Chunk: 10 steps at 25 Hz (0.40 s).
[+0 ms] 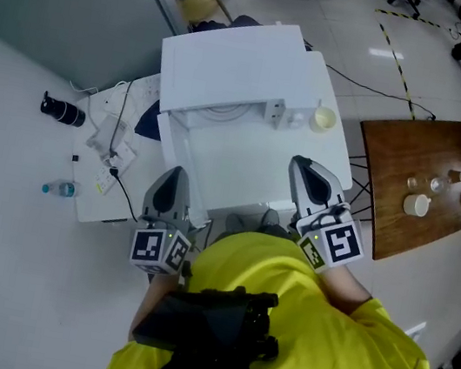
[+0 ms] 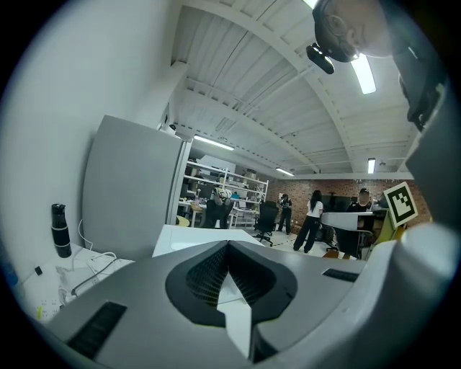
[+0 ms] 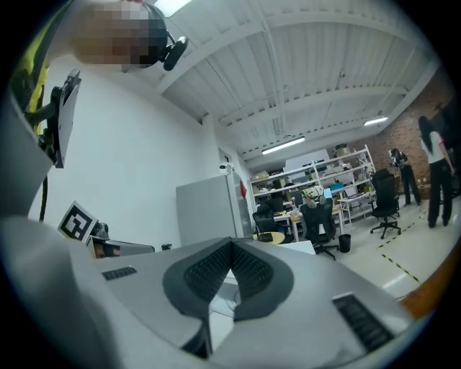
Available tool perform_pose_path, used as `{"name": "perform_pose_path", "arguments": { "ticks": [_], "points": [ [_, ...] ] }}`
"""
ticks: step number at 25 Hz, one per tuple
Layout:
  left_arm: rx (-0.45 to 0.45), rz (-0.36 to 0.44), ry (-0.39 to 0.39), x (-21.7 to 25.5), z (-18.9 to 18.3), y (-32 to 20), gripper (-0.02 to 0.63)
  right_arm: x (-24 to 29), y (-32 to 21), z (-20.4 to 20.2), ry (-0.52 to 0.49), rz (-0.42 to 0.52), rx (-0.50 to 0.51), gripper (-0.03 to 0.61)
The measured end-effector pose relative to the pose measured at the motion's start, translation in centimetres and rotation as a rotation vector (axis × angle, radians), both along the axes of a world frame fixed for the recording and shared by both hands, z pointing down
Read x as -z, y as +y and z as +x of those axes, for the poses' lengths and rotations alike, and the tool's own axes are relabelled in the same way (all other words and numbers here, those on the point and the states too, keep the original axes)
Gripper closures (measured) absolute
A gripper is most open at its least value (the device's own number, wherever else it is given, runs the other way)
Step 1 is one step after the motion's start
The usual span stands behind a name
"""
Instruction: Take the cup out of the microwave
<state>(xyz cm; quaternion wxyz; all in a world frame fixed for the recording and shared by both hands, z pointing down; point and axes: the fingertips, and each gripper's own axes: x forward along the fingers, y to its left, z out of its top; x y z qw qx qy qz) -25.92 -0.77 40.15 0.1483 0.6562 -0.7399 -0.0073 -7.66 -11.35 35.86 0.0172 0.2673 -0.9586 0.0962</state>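
Note:
A white microwave stands on a white table in the head view, its front facing me. A pale cream cup stands outside it, at the microwave's right front corner. My left gripper hovers by the table's near left corner, jaws shut and empty. My right gripper hovers over the table's near right part, also shut with nothing in it. In the left gripper view the left gripper points level over the microwave's top. In the right gripper view the right gripper shows pads meeting.
A brown wooden table at the right carries small glasses and a white cup. Left of the microwave lie cables, a black bottle and a water bottle. A grey partition stands behind. People and office chairs are far off.

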Motion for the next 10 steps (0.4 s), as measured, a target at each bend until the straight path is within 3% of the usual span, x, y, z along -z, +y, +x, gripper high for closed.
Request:
{"name": "perform_pose_path", "arguments": {
  "ticks": [10],
  "points": [
    [-0.026, -0.026, 0.014, -0.4, -0.3, 1.0, 0.62, -0.5, 1.7, -1.2, 0.024, -0.028, 0.01, 0.575]
  ]
}}
